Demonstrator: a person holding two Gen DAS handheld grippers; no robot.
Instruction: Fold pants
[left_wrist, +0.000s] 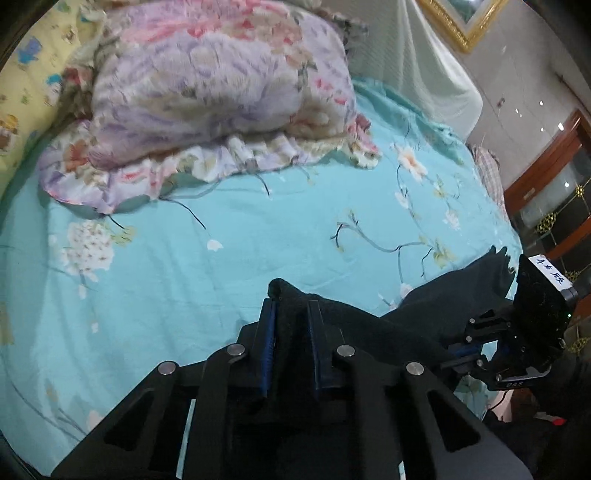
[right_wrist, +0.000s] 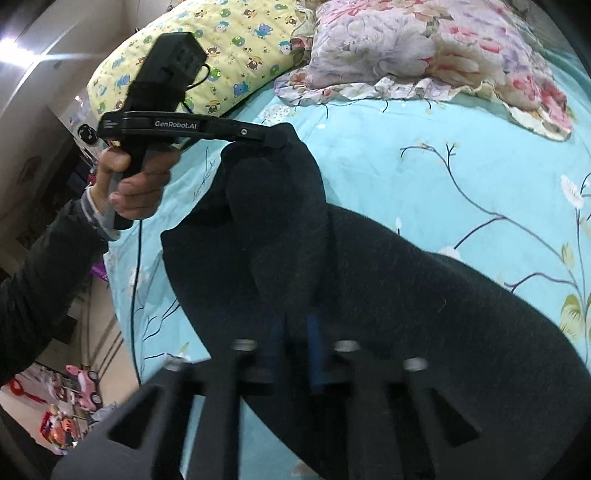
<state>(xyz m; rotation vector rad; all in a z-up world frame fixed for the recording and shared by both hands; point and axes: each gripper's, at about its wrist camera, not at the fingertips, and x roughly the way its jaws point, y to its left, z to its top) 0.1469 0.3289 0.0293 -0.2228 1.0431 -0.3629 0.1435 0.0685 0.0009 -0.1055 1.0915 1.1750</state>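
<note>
The dark pants (right_wrist: 388, 295) hang between my two grippers above the turquoise floral bed sheet (right_wrist: 461, 184). My left gripper (left_wrist: 291, 306) is shut on a bunched edge of the pants (left_wrist: 295, 314); in the right wrist view it (right_wrist: 273, 138) is held up by a hand, pinching the top of the cloth. My right gripper (right_wrist: 295, 325) is shut on another part of the pants, its blue pads (right_wrist: 316, 354) blurred. In the left wrist view the right gripper (left_wrist: 465, 350) sits at the right edge, with cloth stretched toward it.
A folded floral quilt (left_wrist: 221, 92) and a yellow cartoon pillow (right_wrist: 207, 55) lie at the head of the bed. A white-draped headboard (left_wrist: 424, 66) and wooden furniture (left_wrist: 546, 177) stand on the right. Toys (right_wrist: 81, 384) sit on the floor beside the bed.
</note>
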